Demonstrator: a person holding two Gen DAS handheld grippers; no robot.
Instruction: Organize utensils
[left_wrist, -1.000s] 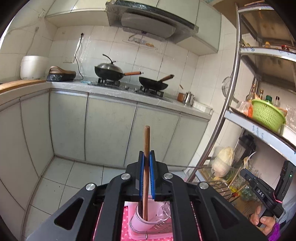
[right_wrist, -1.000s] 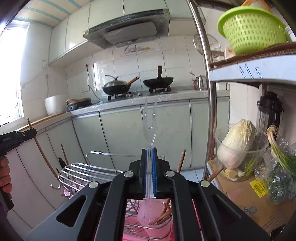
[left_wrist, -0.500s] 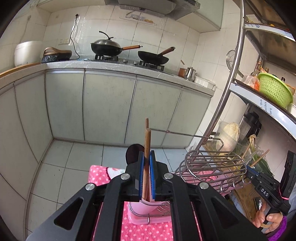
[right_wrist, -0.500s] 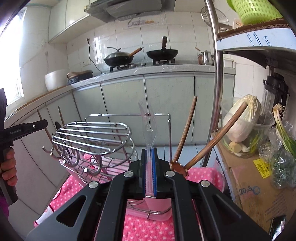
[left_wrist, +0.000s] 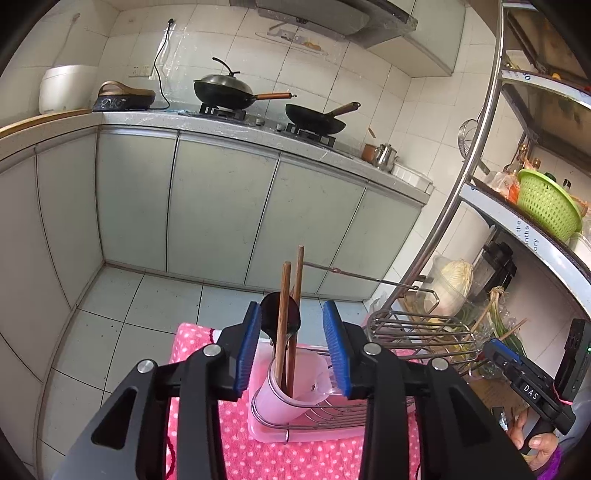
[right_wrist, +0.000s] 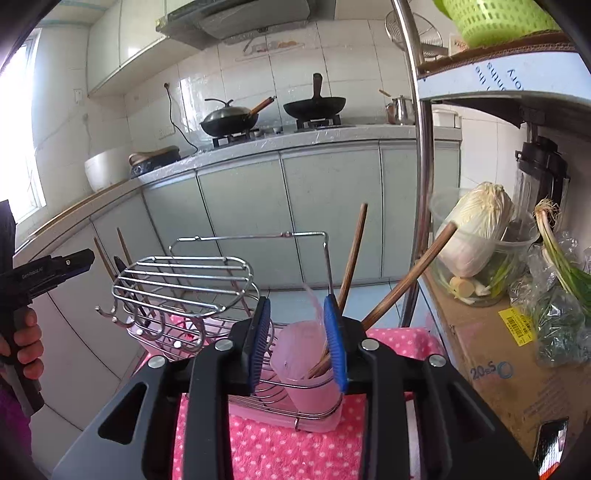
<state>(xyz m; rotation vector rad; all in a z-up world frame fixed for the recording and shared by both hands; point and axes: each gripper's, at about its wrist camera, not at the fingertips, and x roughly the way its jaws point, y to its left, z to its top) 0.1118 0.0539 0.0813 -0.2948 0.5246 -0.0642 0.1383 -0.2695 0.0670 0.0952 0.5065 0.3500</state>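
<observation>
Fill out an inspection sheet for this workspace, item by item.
Surface: pink polka-dot cloth under a wire dish rack.
Job's things: two wooden-handled utensils upright in a translucent pink cup; two more lean in another pink utensil cup.
Clutter: napa cabbage in a clear tub, scallions.
Grippers: left gripper and right gripper both open, empty.
Cables: black cord on the tiled wall.
Surroundings: two black woks on the stove, green basket on a metal shelf.
</observation>
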